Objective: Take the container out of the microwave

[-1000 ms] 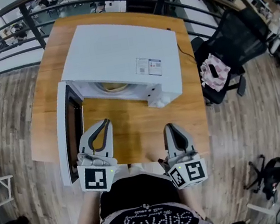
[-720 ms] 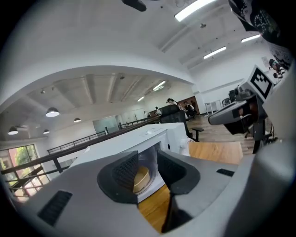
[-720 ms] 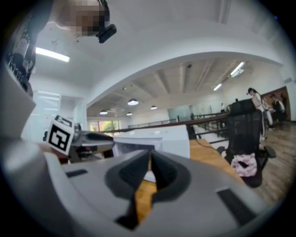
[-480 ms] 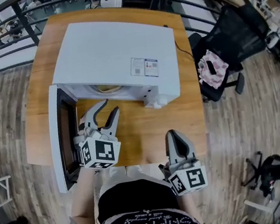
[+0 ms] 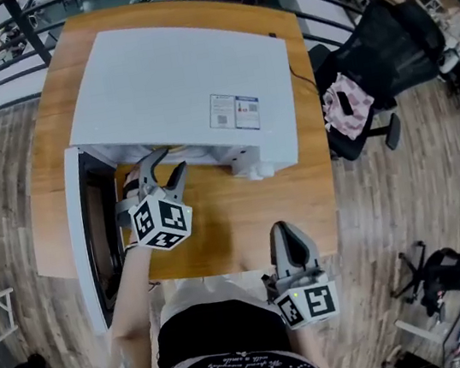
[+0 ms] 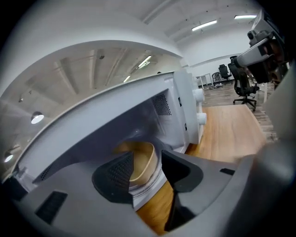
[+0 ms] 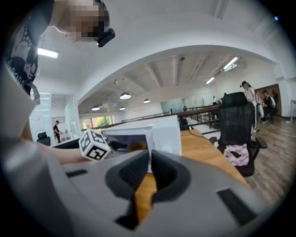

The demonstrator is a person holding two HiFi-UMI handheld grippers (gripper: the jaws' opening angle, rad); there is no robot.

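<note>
- Writing: a rectangular sticker (image 5: 234, 111) sits on the white microwave (image 5: 170, 76) top, toward its front right. Its print is too small to read.
- Your dark shirt (image 5: 242, 367) carries white lettering, upside down in the head view. It starts "SKIP"; the rest is uncertain.
- Each gripper's cube bears black-and-white square markers and no legible text.
- Left gripper (image 5: 164, 167): the jaws are spread wide and have just been opening. The tips are at the mouth of the microwave cavity, beside the open door (image 5: 83, 237), which is swung out to the left.
- Container (image 6: 141, 162): tan, round and open-topped, inside the microwave cavity. In the left gripper view it shows in the gap between the pads, and neither pad presses on it.
- Right gripper (image 5: 279, 232): the jaws are clenched together with nothing between them. It is low over the near edge of the wooden table (image 5: 243, 211), well apart from the microwave.
- Left gripper view only: the container itself. In the head view the microwave's top hides it.
- Head view only: the sticker, the shirt lettering, and both grippers in one picture.
- Right gripper view only: the left gripper's marker cube (image 7: 95, 144) seen side-on against the cavity opening.
- A black office chair (image 5: 374, 52) with a pink cloth (image 5: 350, 112) on its seat stands right of the table in the head view.
</note>
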